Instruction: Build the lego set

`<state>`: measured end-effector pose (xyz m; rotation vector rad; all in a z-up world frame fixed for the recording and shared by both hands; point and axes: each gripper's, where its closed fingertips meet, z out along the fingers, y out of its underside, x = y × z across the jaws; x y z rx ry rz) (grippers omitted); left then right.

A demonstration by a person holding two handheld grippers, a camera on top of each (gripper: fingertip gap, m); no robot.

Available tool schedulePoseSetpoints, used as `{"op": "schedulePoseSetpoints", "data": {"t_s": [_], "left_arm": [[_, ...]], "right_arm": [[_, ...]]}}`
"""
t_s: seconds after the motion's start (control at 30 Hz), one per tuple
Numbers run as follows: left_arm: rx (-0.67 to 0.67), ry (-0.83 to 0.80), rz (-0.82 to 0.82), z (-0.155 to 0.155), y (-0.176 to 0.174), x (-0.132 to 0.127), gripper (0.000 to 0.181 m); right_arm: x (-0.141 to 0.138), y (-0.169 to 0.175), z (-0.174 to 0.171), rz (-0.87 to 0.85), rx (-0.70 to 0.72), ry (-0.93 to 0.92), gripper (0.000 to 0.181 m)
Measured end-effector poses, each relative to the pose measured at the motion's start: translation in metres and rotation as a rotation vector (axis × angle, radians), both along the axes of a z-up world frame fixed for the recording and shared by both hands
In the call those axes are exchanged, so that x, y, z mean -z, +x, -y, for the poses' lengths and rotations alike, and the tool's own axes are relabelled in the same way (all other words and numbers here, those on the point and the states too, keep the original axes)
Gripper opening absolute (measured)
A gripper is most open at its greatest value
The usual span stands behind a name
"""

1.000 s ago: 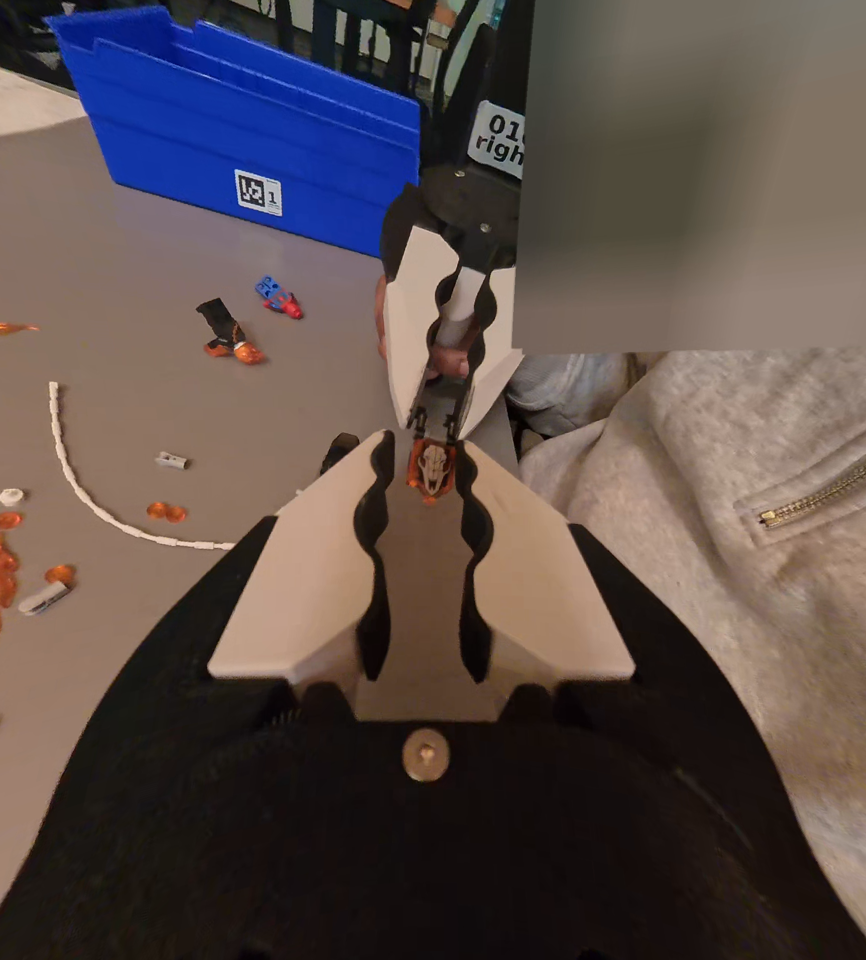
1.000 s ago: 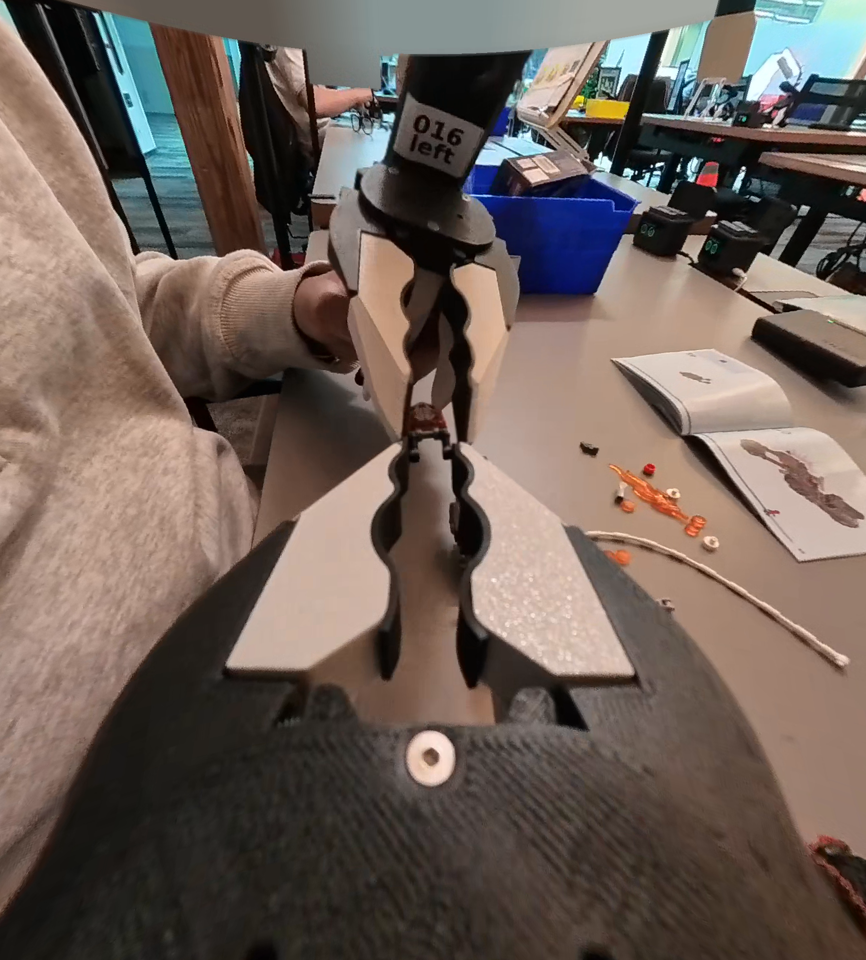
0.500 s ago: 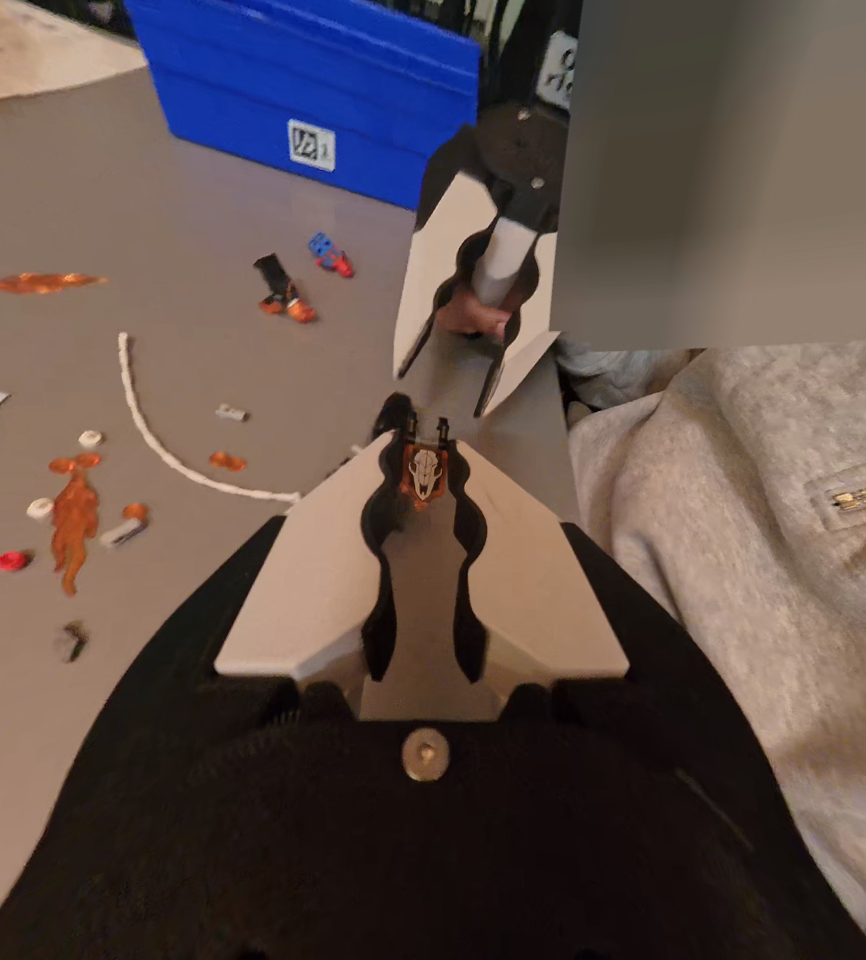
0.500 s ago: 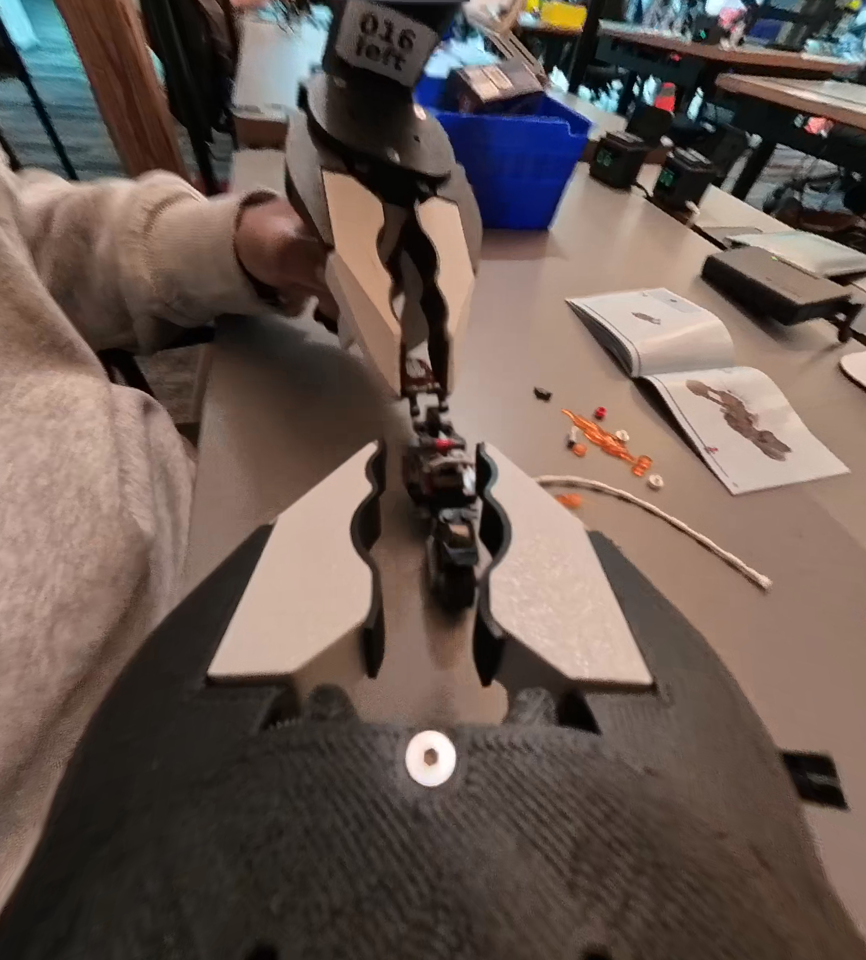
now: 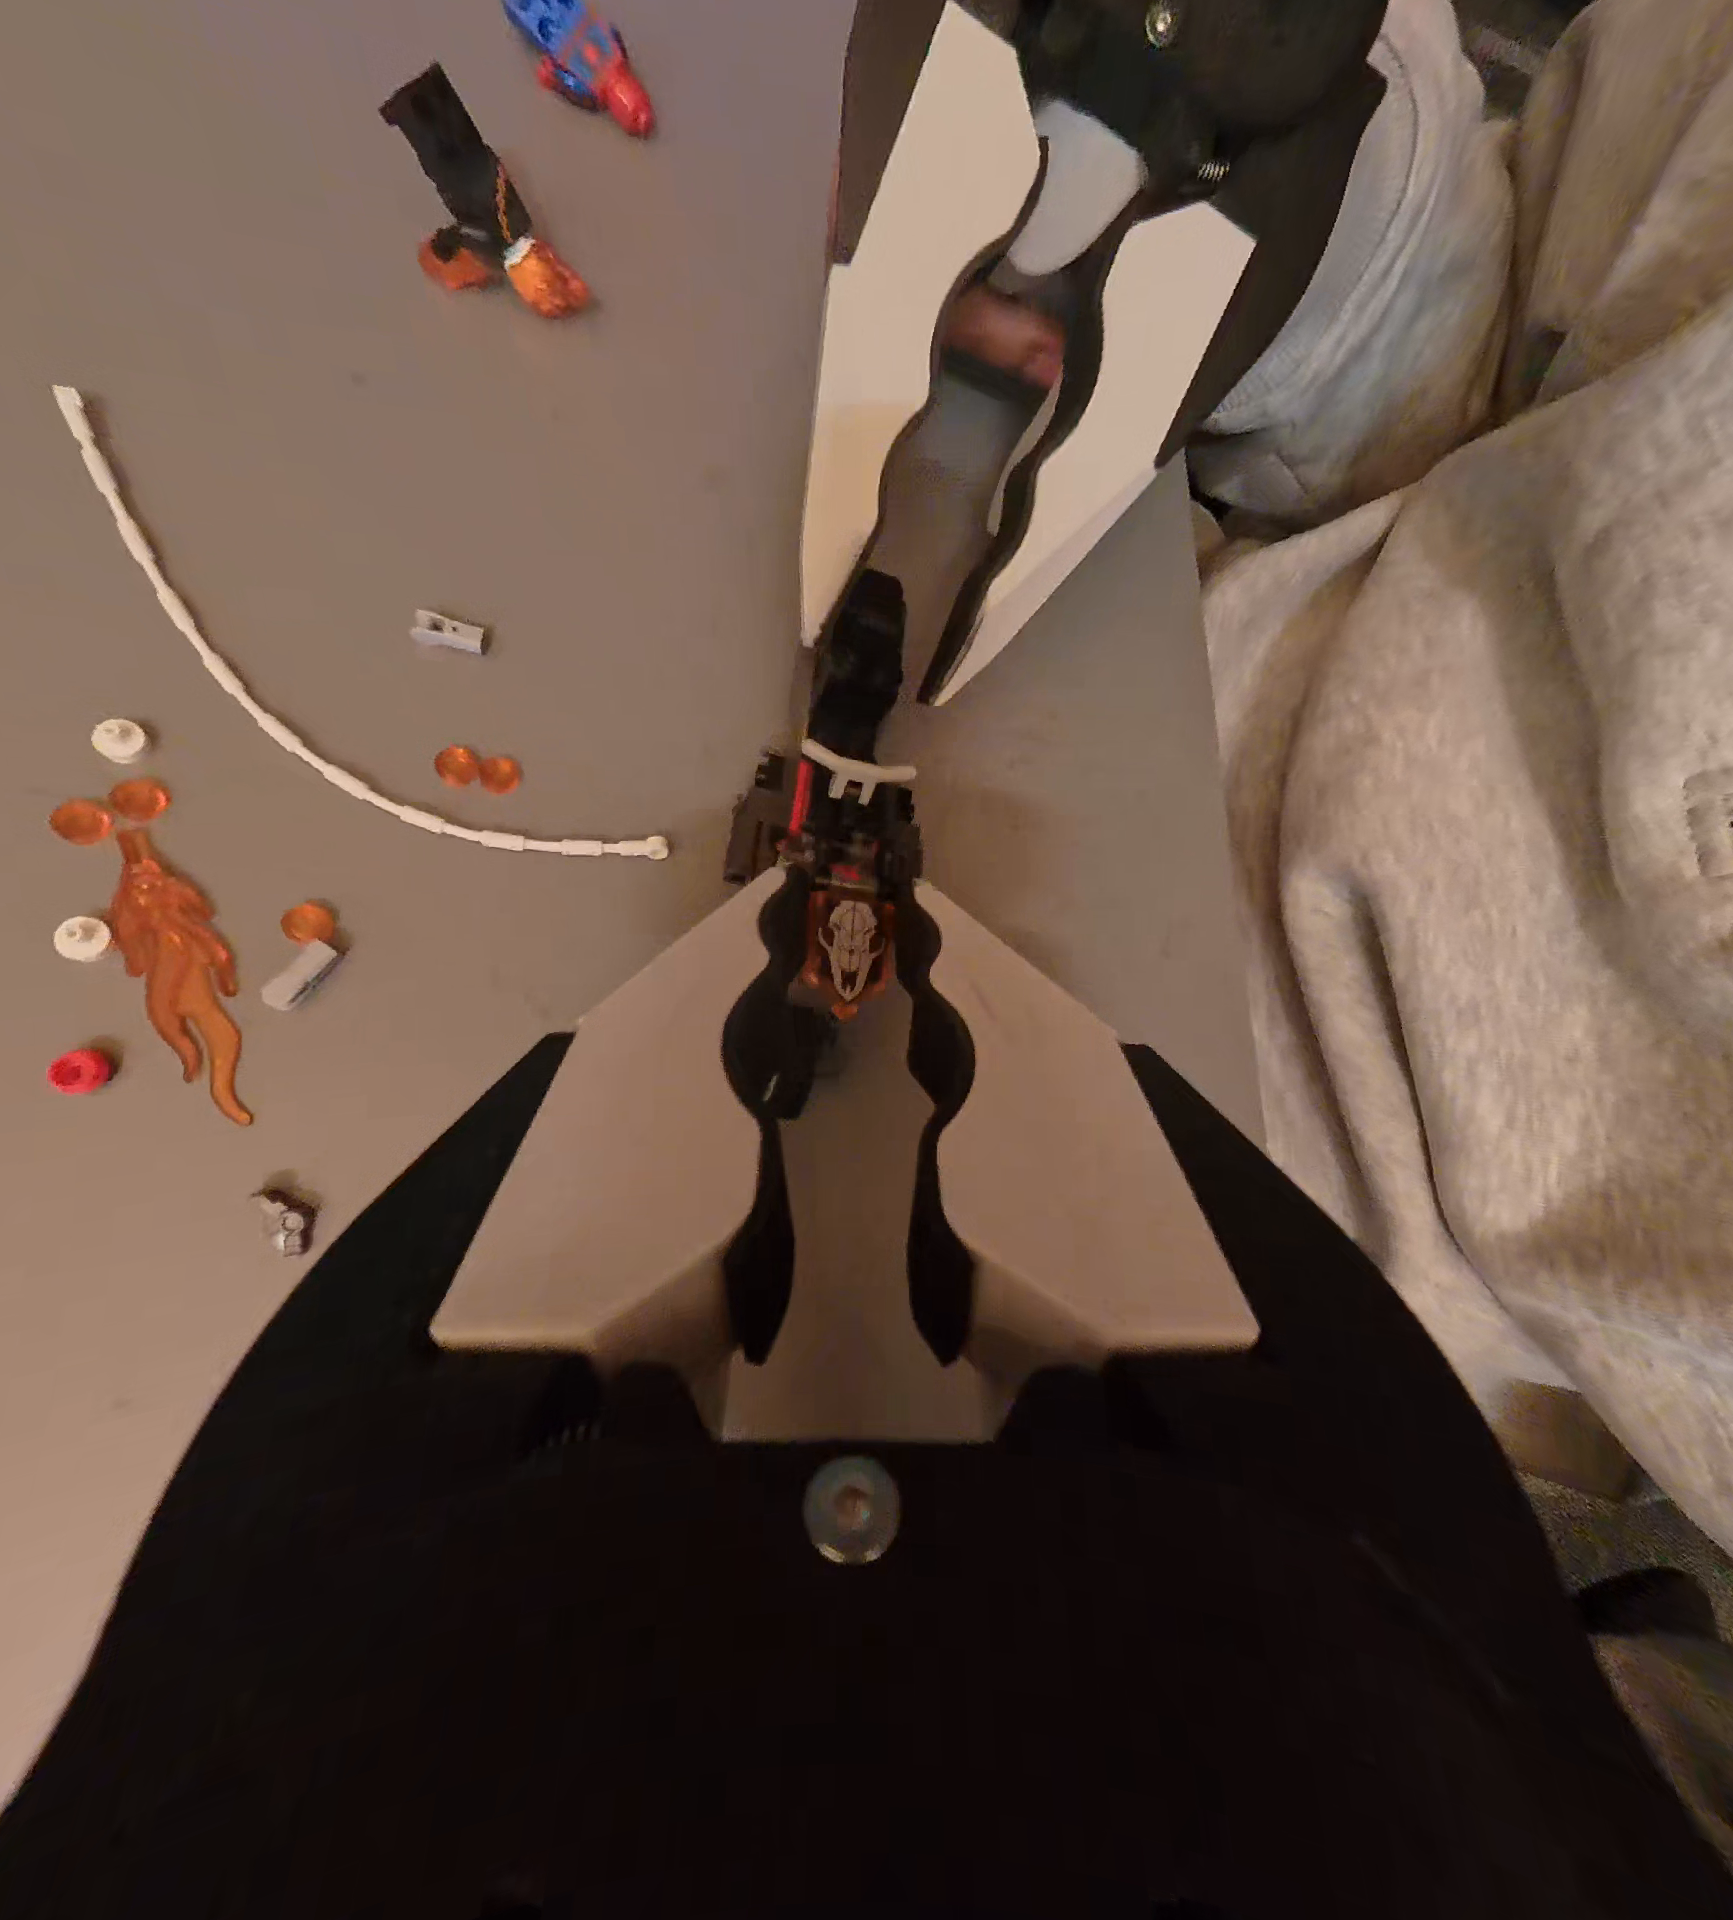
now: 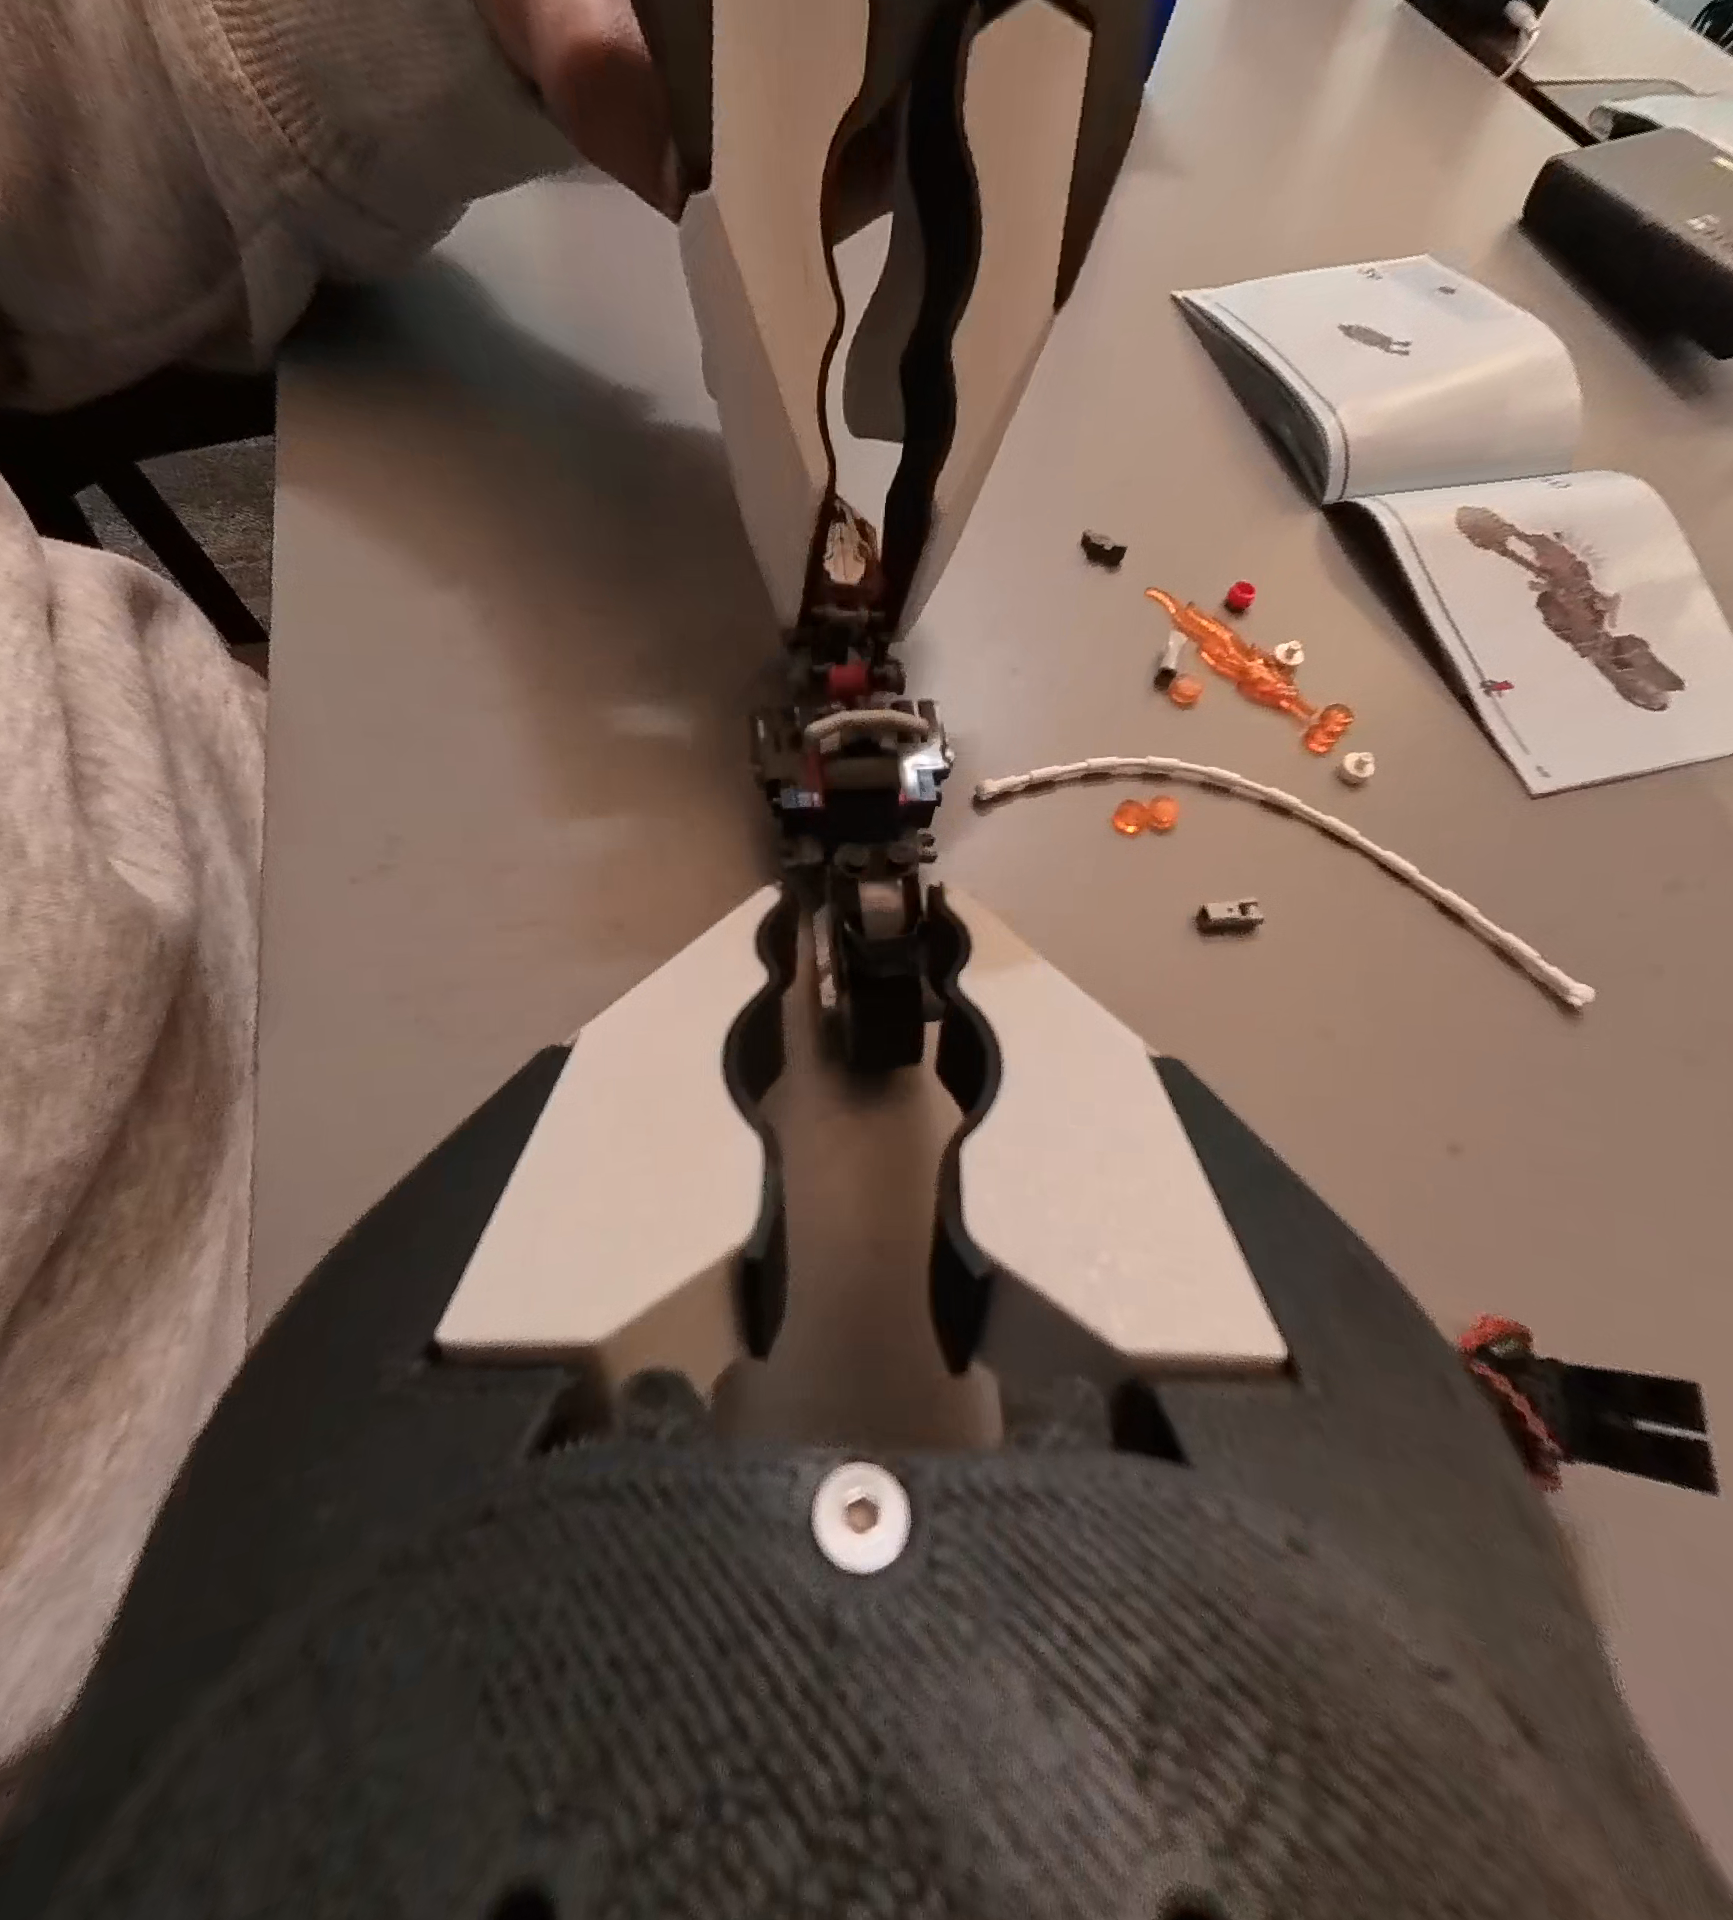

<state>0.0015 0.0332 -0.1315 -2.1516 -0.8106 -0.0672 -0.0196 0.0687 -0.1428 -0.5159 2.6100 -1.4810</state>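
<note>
A small black lego model [image 5: 831, 821] with a red stripe, a white bar and an orange skull-printed front lies low over the grey table [image 5: 529, 468], stretched between both grippers. My left gripper [image 5: 844, 888] is shut on the skull end. The right gripper [image 5: 877, 670] comes in from the top of the left wrist view, with the model's black rear end between its fingers. In the right wrist view my right gripper [image 6: 860, 899] is shut on the black rear of the model [image 6: 857, 769]. The left gripper [image 6: 854, 613] holds the far end.
Loose parts lie on the table: a white segmented cord [image 5: 249, 696], an orange flame piece [image 5: 176, 956], orange and white studs, a black-and-orange piece [image 5: 488, 208]. An open instruction booklet [image 6: 1464, 416] and a black box [image 6: 1693, 260] lie farther out. The person's grey sweater [image 5: 1516, 831] is close by. Left tips to right tips: about 5 cm. The orange flame piece [image 5: 176, 956] is about equally far from each gripper, around 12 cm. My right wrist view [image 6: 1239, 660] looks at it from another angle.
Both grippers have tilted down toward the table. The right gripper let go near the skull end, opened, moved back to the model's rear and narrowed on it. The left gripper kept its hold.
</note>
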Motion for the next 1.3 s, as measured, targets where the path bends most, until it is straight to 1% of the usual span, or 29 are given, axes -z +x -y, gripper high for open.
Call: {"op": "schedulePoseSetpoints", "data": {"t_s": [0.1,0.27,0.87,1.13,1.3], "left_arm": [[0.002,-0.021,0.025,-0.0001,0.0018,0.0018,0.014],[0.009,-0.077,0.048,-0.0006,0.0044,0.0034,0.014],[0.014,-0.331,-0.056,0.0019,0.0039,0.0084,0.014],[-0.001,-0.357,-0.092,0.0015,0.0004,0.0087,0.015],[-0.002,-0.332,-0.105,-0.0011,-0.0015,0.007,0.015]], "right_arm": [[-0.0011,0.0011,0.0003,-0.001,-0.007,-0.007,0.014],[-0.0015,0.0016,0.0003,-0.001,-0.008,-0.009,0.014],[-0.0015,0.0019,0.0009,0.007,0.002,-0.004,0.014],[-0.0013,0.0014,0.001,0.008,0.007,-0.003,0.014],[-0.0014,0.0019,0.001,0.009,0.005,-0.004,0.014]]}}
